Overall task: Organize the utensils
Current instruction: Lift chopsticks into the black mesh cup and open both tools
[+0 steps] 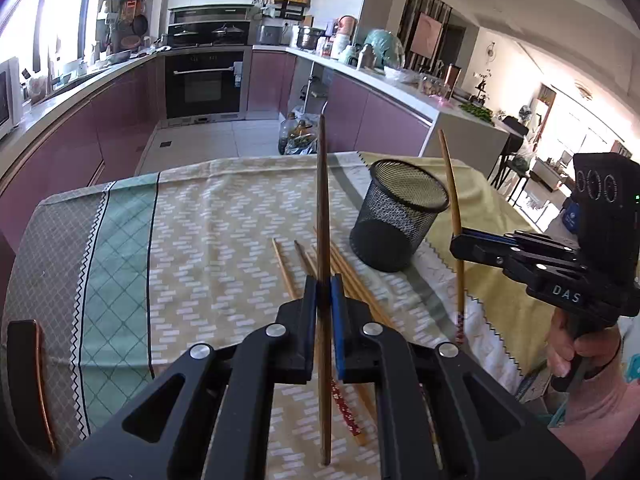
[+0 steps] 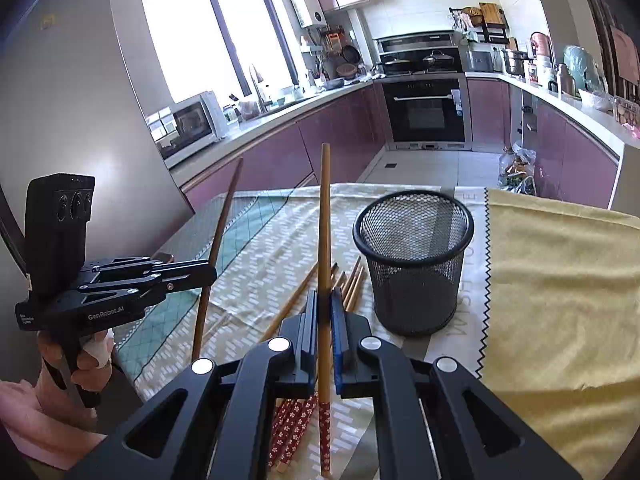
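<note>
1. Both finger pairs clamped: left gripper (image 1: 324,300) pinches a dark brown chopstick (image 1: 322,200) near-upright; right gripper (image 2: 325,312) pinches a lighter chopstick (image 2: 325,220) whose red flower-print end hangs below the pads
2. Both held sticks are up off the cloth; in the left view the right one sits just right of the mesh cup
3. Mesh cup (image 2: 414,264): black wire, upright, looks empty, standing where the patterned cloth meets the yellow cloth, just right of the loose pile
4. Loose chopsticks (image 1: 344,276) lie fanned on the cloth between the grippers and the cup, tips near its base but apart from it; more red-patterned ends (image 2: 292,424) show under the right gripper
5. Nothing stands between the held sticks and the cup rim
6. Writing: "DAS" on the right gripper body in the left view, "GenRobot.AI" on the left gripper body in the right view; mirrored letters on the cloth edge by the cup, unreadable
7. Surface: table under a beige/green patterned tablecloth (image 1: 192,240), with a yellow cloth (image 2: 560,280) with zigzag edge at right
8. Room: kitchen, mauve cabinets, black built-in oven (image 2: 426,110), microwave (image 2: 188,124), bright window, tiled floor, cluttered counters
</note>
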The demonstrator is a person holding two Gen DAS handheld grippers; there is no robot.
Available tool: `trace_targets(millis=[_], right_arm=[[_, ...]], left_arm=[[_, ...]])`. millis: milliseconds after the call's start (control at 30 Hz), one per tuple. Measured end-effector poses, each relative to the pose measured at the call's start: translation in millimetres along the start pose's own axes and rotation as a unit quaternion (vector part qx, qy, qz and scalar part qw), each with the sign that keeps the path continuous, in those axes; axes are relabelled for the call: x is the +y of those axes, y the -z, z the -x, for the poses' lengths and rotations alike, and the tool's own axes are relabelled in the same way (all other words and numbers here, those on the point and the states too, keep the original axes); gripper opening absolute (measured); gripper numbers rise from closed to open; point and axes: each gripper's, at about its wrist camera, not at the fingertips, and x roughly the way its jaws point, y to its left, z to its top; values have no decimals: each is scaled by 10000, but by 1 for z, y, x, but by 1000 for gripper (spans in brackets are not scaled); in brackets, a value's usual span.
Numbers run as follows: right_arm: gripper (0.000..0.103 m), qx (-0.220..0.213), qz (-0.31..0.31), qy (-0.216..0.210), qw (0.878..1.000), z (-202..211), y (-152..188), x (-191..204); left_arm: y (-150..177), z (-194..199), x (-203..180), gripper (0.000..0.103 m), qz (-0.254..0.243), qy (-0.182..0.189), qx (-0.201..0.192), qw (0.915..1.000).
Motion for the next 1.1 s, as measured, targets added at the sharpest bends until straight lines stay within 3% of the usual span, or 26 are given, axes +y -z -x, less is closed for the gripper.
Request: trace_targets(millis=[300,500,667,867,1100], right_arm=[[5,-663,27,-142,9977,35,-37,-10],[5,-1185,135,11,9929,53,-71,-18],[5,-1529,175,321,9876,54,-94,-31],[5,-1421,85,583,9881,30,-104,-53],[5,-537,11,561,9970,-15,-89,-64]], left_arm=[[-42,53,-27,8,-128,470,-808,9955],[-91,52,-52,8,-149,685,-1184,9905],[-128,42,-74,8,-188,649,-1455,9871],[-149,4,-86,8,-146,544,-1274,9903],[-129,-65,-81,8,-204,530,-522,9970]])
